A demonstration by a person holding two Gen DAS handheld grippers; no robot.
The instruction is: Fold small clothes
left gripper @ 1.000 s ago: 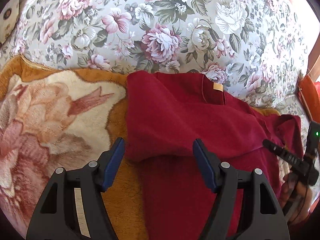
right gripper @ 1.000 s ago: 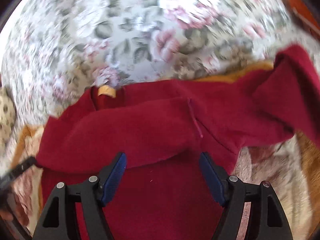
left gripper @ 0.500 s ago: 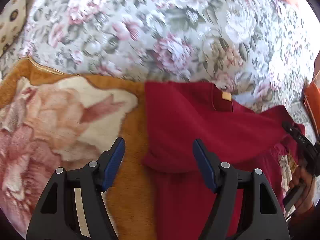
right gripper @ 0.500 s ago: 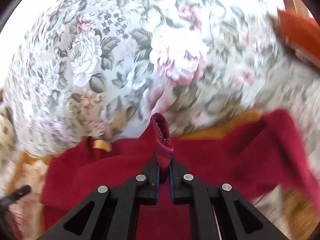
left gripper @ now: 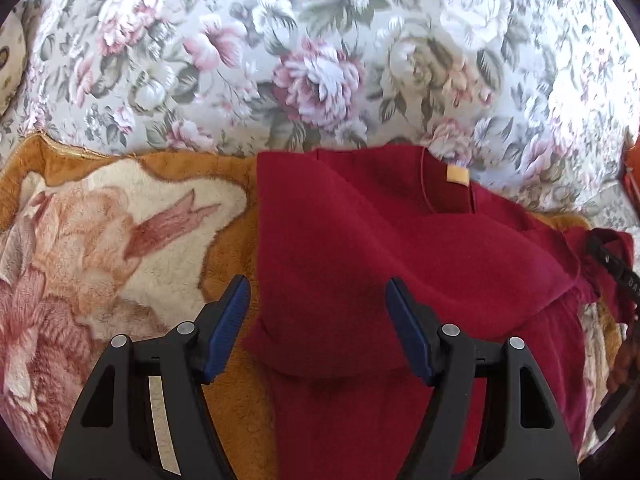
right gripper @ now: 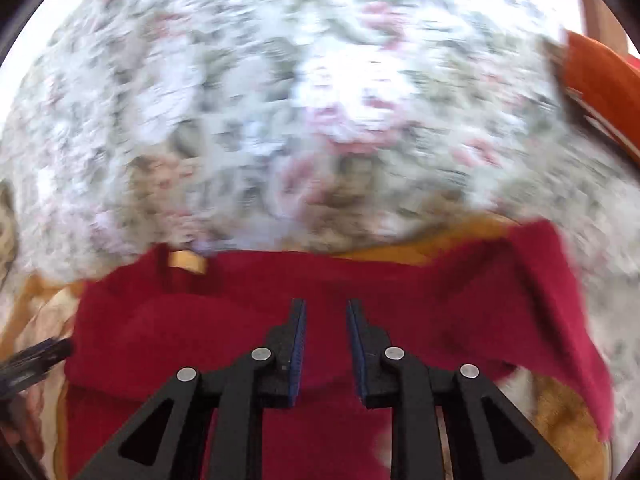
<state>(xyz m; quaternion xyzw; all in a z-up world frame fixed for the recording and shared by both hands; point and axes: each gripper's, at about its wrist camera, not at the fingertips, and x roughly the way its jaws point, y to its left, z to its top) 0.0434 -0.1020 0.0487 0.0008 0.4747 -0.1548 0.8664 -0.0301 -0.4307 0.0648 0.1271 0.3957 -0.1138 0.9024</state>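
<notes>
While my left gripper (left gripper: 318,330) hung above the near left edge of the red top (left gripper: 360,240) with its jaws spread wide and nothing pinched between them, my right gripper (right gripper: 326,350) was parting its jaws over the middle of the same garment, and no cloth sat between its blue pads. That top lay on the orange plush blanket (left gripper: 120,240), its neck with the small tan label (left gripper: 457,175) reaching toward the floral bedspread (left gripper: 320,60) beyond.

By my reading, the fold was about half done. One sleeve had already been laid across the chest, making a thick band that ran side to side. The other sleeve (right gripper: 560,300), seen from the right wrist view, stuck out to the right, unfolded, and the lower body had not yet been doubled up. That view was blurred, so finer creases escaped me.

Counting what I could: one red top, one blanket, one bedspread, two grippers.
</notes>
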